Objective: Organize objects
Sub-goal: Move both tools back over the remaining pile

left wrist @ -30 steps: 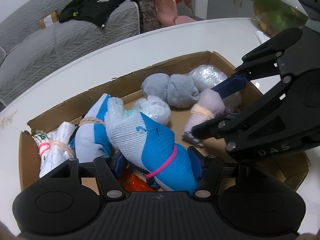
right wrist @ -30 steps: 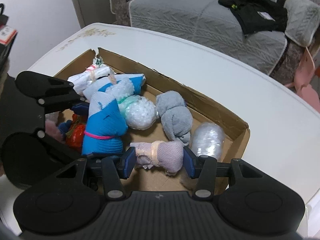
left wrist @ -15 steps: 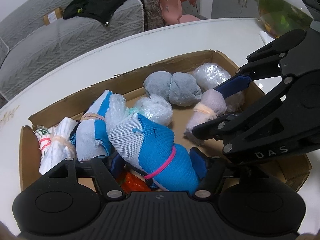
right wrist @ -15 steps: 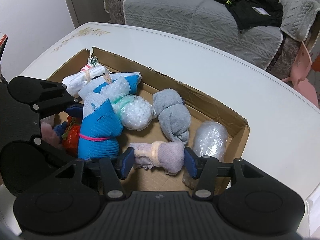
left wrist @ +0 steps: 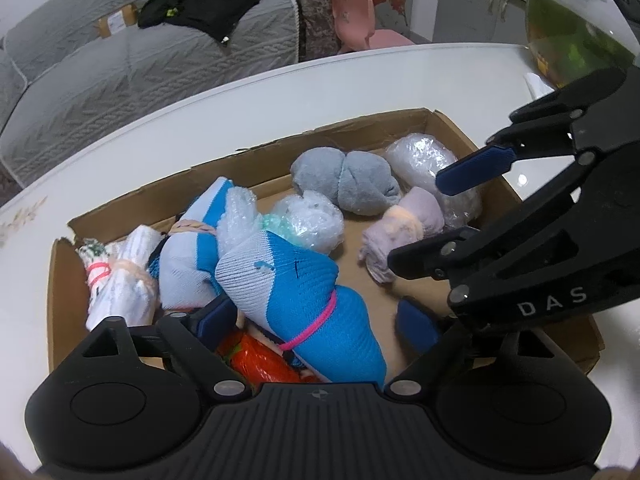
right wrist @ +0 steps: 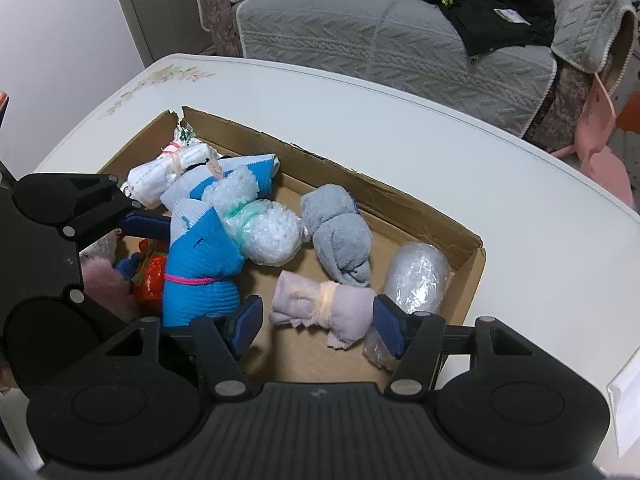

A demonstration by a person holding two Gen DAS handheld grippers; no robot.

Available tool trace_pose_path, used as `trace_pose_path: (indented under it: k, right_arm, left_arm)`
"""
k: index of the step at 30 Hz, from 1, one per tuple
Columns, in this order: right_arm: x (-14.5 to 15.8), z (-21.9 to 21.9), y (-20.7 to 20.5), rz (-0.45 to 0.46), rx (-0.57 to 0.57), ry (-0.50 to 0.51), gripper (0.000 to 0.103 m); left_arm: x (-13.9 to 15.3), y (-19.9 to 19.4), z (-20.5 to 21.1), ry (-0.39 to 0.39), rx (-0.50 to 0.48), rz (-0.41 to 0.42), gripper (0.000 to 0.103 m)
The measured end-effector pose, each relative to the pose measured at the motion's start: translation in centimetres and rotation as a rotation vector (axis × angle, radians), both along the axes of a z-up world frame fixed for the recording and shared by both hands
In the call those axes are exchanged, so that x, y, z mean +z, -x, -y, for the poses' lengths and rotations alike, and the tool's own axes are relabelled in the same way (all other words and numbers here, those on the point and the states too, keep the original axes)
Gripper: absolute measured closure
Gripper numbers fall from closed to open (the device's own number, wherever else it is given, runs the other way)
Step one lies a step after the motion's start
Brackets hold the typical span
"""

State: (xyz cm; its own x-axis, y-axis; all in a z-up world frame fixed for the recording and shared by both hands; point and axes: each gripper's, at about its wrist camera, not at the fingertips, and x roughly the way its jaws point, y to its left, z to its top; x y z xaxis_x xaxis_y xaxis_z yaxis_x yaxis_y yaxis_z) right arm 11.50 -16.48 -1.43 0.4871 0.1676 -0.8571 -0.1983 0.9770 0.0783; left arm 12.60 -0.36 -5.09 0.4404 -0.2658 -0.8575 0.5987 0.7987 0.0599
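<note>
Left wrist view: left gripper (left wrist: 316, 320), jaws apart, straddles the blue sock bundle (left wrist: 298, 300) at lower centre inside the cardboard box (left wrist: 360, 128); right wrist view: right gripper (right wrist: 318, 326), jaws apart, flanks the lilac sock roll (right wrist: 324, 310) at lower centre without clamping it.

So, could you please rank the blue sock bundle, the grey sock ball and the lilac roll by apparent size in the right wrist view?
1. Blue sock bundle, largest.
2-3. Grey sock ball and lilac roll: too alike to rank.
</note>
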Motion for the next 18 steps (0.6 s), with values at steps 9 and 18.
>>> trace_pose_path:
  k: [9, 18]
  right_arm:
    - [1.6, -0.6, 1.0, 0.022, -0.046, -0.035, 0.032]
    - [4.3, 0.1, 4.5, 0.069, -0.164, -0.09, 0.028]
  left_arm:
    - [2.2, 1.2, -1.6, 0.017, 0.058, -0.017, 0.004]
    - [7.0, 3.6, -6.5, 0.069, 0.198, 0.004, 0.0]
